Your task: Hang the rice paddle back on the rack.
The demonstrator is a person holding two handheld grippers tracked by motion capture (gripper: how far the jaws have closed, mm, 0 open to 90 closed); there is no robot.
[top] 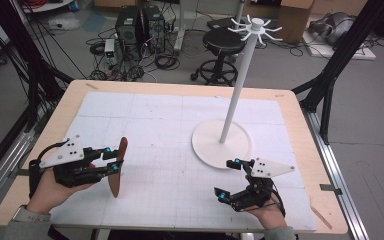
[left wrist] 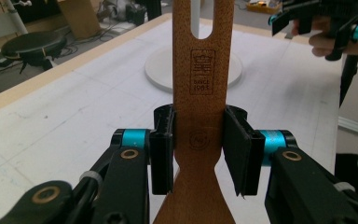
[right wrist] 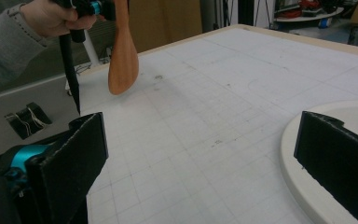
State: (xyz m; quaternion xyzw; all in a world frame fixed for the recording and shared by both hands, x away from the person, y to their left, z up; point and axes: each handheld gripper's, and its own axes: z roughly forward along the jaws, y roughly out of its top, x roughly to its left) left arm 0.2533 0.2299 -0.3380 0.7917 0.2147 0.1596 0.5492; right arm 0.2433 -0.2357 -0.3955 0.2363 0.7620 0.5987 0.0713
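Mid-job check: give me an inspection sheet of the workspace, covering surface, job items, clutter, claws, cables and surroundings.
Surface: white gridded mat on a wood-edged table, faint marks.
Job's things: wooden spatula lifted off the mat, slotted handle end pointing towards the white hook stand, which stands upright on its round base.
Clutter: nothing seen on the mat.
Claws: left claw shut on the wooden spatula's neck; right claw open, empty, beside the stand's base.
Cables: a black lead hangs from the left claw; tangled leads on the floor beyond the table.
Surroundings: black stool, computer towers, cardboard boxes, black frame struts.
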